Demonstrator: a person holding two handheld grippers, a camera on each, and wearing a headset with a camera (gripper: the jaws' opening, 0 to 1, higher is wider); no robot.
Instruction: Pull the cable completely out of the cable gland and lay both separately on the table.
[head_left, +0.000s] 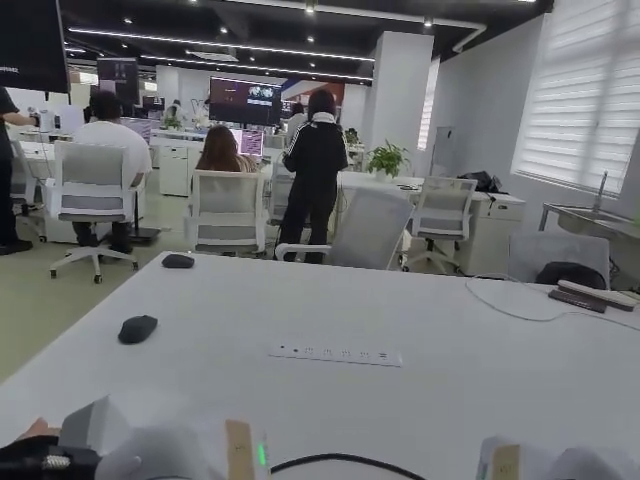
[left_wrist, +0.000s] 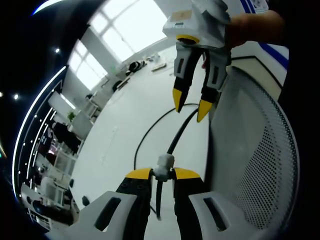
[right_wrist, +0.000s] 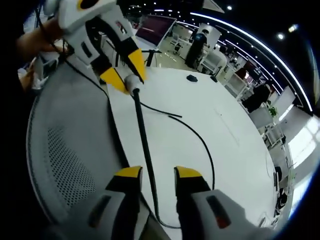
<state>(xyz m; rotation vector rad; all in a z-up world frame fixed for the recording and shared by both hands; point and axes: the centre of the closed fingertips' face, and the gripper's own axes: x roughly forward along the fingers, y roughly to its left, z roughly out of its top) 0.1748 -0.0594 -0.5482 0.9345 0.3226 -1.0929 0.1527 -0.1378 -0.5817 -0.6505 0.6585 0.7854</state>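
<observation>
My left gripper pinches the white cable gland between its yellow tips, with the jaws pressed onto it. The black cable is still seated in the gland. From there it runs between the spread jaws of my right gripper, which stand clear of it on both sides. A grey mesh chair back sits just beside both grippers. Beyond them the cable loops across the white table. Farther out lie a black mouse and a white power strip.
</observation>
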